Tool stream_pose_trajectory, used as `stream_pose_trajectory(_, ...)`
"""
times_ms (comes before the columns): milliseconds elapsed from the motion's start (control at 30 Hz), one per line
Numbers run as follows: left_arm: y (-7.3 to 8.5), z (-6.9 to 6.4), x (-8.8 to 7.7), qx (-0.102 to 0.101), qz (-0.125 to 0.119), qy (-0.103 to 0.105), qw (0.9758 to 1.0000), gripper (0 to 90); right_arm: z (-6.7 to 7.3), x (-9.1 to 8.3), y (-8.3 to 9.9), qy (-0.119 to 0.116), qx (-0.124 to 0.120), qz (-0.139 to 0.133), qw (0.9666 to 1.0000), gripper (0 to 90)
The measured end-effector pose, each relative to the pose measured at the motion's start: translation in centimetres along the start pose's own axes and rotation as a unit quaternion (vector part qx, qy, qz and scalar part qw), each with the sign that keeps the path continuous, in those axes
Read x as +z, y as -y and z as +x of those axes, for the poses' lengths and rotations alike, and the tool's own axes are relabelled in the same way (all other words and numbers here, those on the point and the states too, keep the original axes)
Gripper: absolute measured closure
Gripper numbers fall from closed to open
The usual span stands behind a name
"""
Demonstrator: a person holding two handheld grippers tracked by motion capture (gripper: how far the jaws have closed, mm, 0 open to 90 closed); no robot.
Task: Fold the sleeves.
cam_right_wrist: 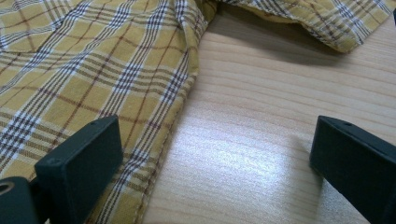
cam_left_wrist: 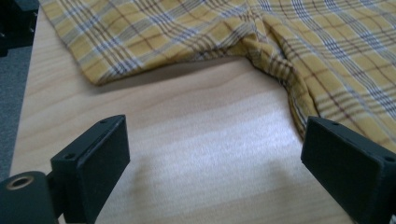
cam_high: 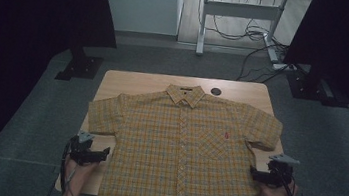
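Shirt (cam_high: 182, 144) is lying flat, front up, collar at the far end, covering most of the counter (cam_high: 134, 80) — hem hangs over the near edge. My left hand-held gripper (cam_high: 105, 153) sits just beside the left side seam under the sleeve, jaws spread wide over bare wood. Right hand-held gripper (cam_high: 253, 172) is at the right side seam — also wide open, one jaw over the fabric edge, gripping nothing.
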State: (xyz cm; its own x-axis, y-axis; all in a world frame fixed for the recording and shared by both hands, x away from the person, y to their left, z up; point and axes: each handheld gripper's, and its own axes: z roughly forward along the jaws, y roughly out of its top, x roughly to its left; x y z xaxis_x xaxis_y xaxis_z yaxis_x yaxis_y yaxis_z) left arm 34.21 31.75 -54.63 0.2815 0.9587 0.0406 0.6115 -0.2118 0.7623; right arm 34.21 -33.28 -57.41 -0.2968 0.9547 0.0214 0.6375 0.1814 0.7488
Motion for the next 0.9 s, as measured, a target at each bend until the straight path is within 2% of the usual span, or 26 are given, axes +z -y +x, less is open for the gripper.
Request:
stream_pose_trajectory(300,-1.7,0.8,0.7,0.002,-0.003,0.006,1.0,8.9,0.0,0.0,0.0,0.0,0.0,0.0,1.0,2.0)
stream_pose_trajectory(367,-2.4,1.1,1.0,-0.008,-0.009,0.014,0.9998,9.0,0.0,0.0,0.0,0.0,0.0,0.0,1.0,2.0)
stream_pose_trajectory(500,-3.2,1.5,1.3,-0.015,-0.014,0.022,0.9995,9.9,0.0,0.0,0.0,0.0,0.0,0.0,1.0,2.1)
stream_pose_trajectory(900,-5.7,2.4,2.8,-0.013,-0.023,0.015,0.9995,12.2,0.0,0.0,0.0,-0.001,0.0,0.0,1.0,2.2)
